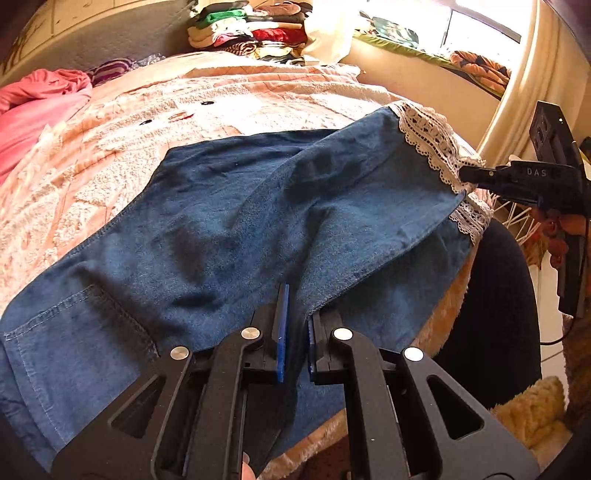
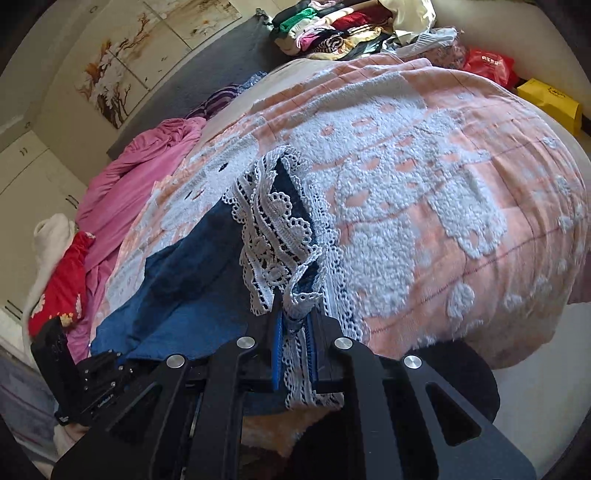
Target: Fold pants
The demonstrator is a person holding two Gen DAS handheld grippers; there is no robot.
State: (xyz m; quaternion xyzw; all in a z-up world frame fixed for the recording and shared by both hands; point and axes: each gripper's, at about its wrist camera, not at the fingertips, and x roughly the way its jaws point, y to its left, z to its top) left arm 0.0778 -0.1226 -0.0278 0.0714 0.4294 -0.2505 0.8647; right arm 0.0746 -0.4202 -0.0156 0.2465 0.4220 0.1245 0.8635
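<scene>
Nearest in the left wrist view: my left gripper (image 1: 295, 332), its blue pads pinched tight on a fold of denim at the near edge of the pants (image 1: 229, 221). No gap shows beyond the cloth itself.

The pants lie spread on the pink-and-white blanket (image 1: 110, 155) covering the bed. Long axis runs from near left to far right in this view: the stitched back pocket (image 1: 74, 332) sits near left, the legs stretch away to the right, and the white lace cuffs (image 1: 428, 144) end at the right edge of the bed. One leg lies over the other, with a seam running diagonally between them.

My right gripper (image 2: 295, 350) is clamped on the lace cuff end; lace bunches between its pads and spills out on both sides. From the left wrist view its tip meets the lace at far right.

In the right wrist view the denim trails off to the left, toward my left gripper at lower left.

Far side: a stack of folded clothes (image 1: 251, 29). Far left: a crumpled pink garment (image 1: 33, 103).
</scene>
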